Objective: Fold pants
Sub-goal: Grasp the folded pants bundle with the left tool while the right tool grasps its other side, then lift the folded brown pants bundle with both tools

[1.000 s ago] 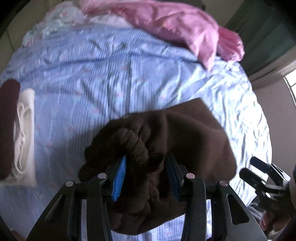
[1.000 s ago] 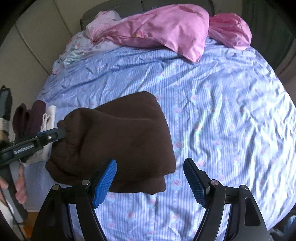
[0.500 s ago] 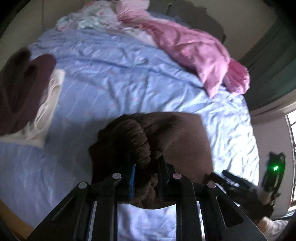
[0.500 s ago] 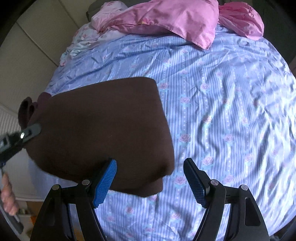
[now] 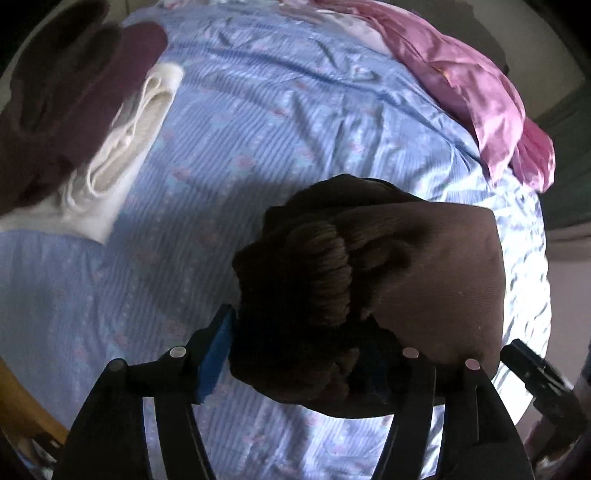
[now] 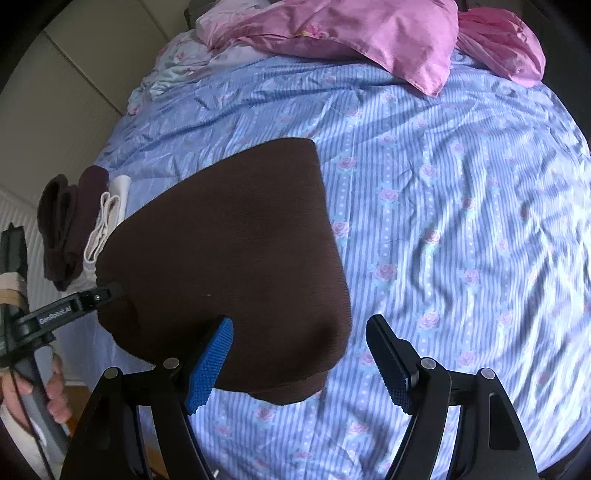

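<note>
The folded brown pants (image 5: 388, 280) hang as a thick bundle above the blue striped bed sheet (image 5: 258, 129). My left gripper (image 5: 295, 347) is shut on the ribbed waistband end of the brown pants, fabric bunched between its blue pads. In the right wrist view the brown pants (image 6: 236, 258) are a smooth folded block, and the left gripper's finger (image 6: 74, 304) grips their left edge. My right gripper (image 6: 299, 358) is open and empty, low beside the pants' near right corner.
A stack of folded clothes, dark maroon (image 5: 74, 96) over white (image 5: 122, 144), lies at the bed's left edge and shows in the right wrist view (image 6: 74, 225). Pink bedding (image 6: 351, 33) is heaped at the head. A wooden edge (image 5: 22, 406) shows low left.
The left gripper has carried the pants leftward toward the folded stack, which now looms larger in its view. The right gripper stays open and has kept close to the pants.
</note>
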